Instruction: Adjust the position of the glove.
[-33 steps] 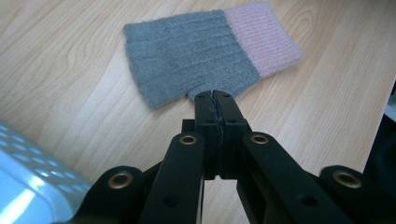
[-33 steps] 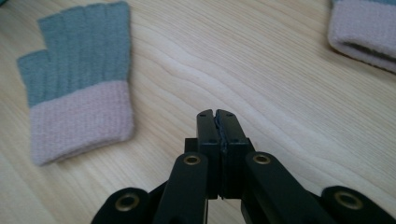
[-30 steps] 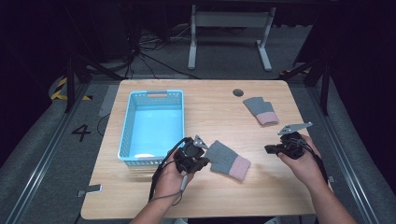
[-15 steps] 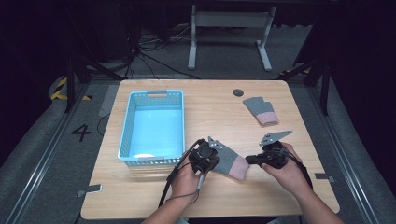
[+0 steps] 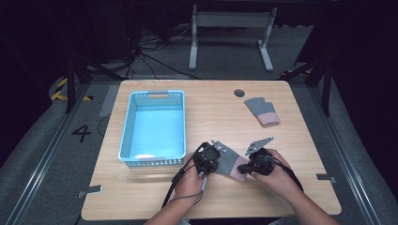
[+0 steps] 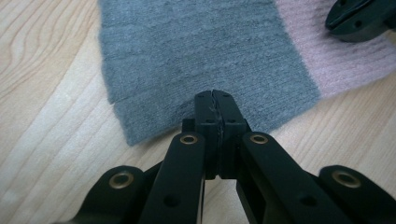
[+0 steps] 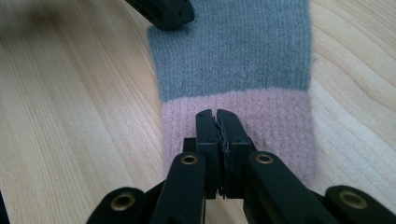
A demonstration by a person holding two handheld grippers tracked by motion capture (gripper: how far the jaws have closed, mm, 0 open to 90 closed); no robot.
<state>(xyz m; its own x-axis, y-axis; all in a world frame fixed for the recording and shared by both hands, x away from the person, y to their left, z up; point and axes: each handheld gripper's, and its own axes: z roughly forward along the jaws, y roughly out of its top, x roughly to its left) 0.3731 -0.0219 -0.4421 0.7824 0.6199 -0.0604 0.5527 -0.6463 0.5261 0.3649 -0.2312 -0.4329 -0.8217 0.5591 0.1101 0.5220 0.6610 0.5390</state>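
The grey sock (image 5: 228,161) with the pink cuff lies flat on the surface (image 5: 211,201) just right of the blue basket (image 5: 153,126), between the two hands, while a second sock (image 5: 263,111) lies well apart toward the far right corner. To take the near sock well, each tongs should probably open over its own end and pinch both fabric layers close to the edge, lifting evenly so the sock does not fold or drag. The left tongs (image 6: 213,99) have their jaws pressed together, tips over the grey end with nothing between them; the right tongs (image 7: 217,116) are likewise closed over the pink cuff, gripping nothing.
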